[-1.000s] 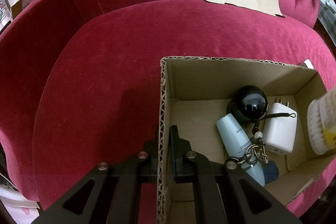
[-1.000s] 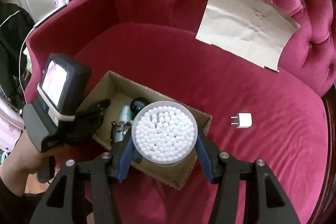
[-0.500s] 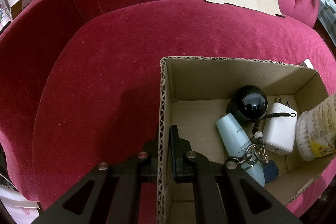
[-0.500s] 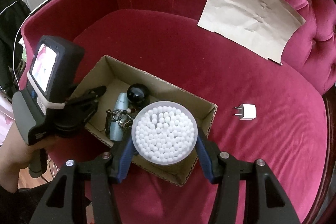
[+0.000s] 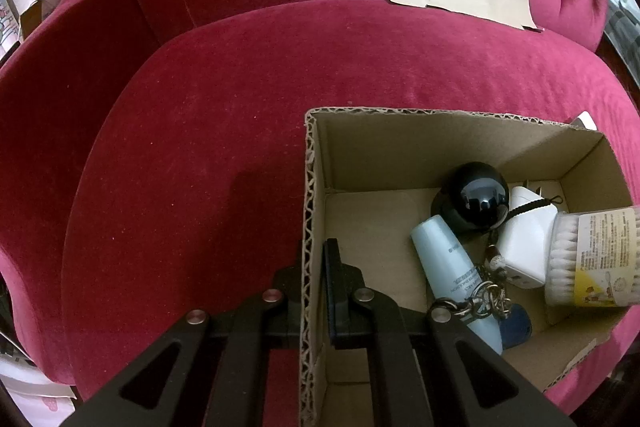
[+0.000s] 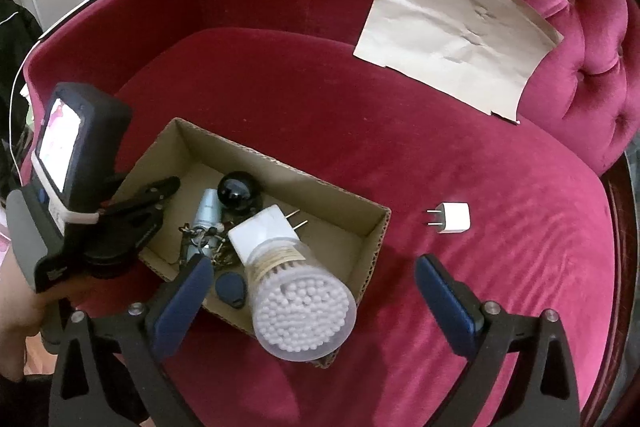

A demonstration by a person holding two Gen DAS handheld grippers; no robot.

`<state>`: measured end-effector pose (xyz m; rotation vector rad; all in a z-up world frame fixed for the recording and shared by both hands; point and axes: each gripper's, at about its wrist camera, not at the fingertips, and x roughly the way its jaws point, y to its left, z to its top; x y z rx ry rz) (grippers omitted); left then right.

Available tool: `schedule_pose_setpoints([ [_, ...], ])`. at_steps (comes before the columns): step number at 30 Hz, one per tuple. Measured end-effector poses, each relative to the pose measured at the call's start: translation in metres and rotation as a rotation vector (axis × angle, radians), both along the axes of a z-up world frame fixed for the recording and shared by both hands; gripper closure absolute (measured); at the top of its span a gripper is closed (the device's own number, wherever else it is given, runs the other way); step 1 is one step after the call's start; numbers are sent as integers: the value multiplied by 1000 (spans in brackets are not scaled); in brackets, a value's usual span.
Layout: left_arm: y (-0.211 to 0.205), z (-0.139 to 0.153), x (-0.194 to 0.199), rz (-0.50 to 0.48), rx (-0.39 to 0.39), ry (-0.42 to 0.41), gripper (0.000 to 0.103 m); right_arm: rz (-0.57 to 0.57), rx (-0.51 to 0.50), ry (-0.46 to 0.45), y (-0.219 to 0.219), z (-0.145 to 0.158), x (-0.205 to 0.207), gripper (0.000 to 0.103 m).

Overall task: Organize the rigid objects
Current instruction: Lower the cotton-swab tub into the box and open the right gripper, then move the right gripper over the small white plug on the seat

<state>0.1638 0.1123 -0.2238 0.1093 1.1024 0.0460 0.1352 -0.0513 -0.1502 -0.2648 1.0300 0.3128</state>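
Here, the cardboard box (image 5: 316,227) wall is clamped by the down-tilted left hand-held gripper (image 5: 316,267), while the right hand-held gripper (image 6: 312,291), jaws just opened wide, is angled above the released cotton swab jar (image 6: 300,303).

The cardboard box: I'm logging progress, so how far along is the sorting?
Done: the cardboard box holds a black ball, blue tube, keys and white charger. In hand: nothing; the right gripper has just opened around the cotton swab tub. Left: the small plug on the seat.
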Motion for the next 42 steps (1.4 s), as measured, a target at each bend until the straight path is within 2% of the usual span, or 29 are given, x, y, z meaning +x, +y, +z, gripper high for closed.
schedule_pose_setpoints([
  [27, -1, 0, 1, 0, 1, 0, 97, -169, 66, -80, -57, 28, 29, 0],
  [33, -4, -1, 1, -1, 1, 0, 97, -233, 69, -98, -76, 26, 41, 0],
  [42, -4, -1, 1, -1, 4, 2, 97, -327, 88, -69, -103, 4, 61, 0],
])
